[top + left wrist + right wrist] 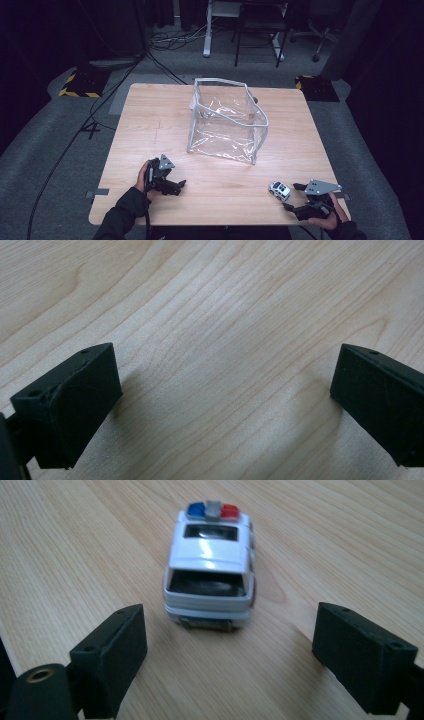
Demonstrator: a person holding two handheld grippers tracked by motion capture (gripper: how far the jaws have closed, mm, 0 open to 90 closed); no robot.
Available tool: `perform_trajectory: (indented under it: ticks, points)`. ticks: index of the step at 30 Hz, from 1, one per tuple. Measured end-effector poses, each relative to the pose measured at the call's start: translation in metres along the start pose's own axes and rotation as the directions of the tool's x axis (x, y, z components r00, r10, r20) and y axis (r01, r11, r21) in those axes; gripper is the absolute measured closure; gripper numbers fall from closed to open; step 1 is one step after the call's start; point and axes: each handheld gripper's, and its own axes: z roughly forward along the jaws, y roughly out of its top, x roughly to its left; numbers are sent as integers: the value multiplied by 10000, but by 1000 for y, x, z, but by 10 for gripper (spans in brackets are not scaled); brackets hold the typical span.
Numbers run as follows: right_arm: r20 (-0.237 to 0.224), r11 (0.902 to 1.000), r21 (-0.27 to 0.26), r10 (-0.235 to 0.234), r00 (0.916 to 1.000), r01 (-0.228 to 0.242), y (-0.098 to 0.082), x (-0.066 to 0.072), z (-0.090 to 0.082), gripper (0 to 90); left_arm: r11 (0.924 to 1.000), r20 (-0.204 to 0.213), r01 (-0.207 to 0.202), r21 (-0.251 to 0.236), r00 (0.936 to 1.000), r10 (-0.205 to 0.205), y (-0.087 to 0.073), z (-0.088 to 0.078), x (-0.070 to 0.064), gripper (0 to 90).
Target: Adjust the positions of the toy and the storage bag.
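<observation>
Black right tongs (227, 645) gape wide just behind the small white toy police car (210, 570) on the light wooden desk (150, 130), gripping nothing. Left tongs (225, 405) stand open over bare wood. Beyond both, mid-desk, stands a clear plastic zip bag (225, 122), well apart from the car.

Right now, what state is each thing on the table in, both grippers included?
Toy police car: upright on its wheels on the table, just ahead of the right gripper, untouched.
Clear bag: standing, top open; nothing visible inside.
Right gripper: jaws wide open, either side of the car's near end, not pressing it.
Left gripper: jaws open, nothing between them, low over bare wood.
</observation>
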Motion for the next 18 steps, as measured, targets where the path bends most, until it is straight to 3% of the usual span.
perform_trajectory:
  ticks: [9,13,14,16,18]
  points:
    - [3,10000,53,-20,10000,20,12,7,12,134,10000,-13,7,-25,10000,-7,0,0,0,1]
    - [204,9999,42,156,9997,-157,14,8,15,134,9999,190,-100,106,9998,98,0,0,-1,4]
    - [211,9999,66,141,9997,-142,15,8,15,135,9998,437,-189,15,9989,188,0,1,-2,4]
    - [302,9993,86,367,9989,-370,17,8,17,135,9997,418,-239,-22,9988,240,0,1,-2,4]
    - [385,9993,67,376,9986,-379,19,6,19,157,9986,684,-529,2,9963,528,2,3,-1,3]
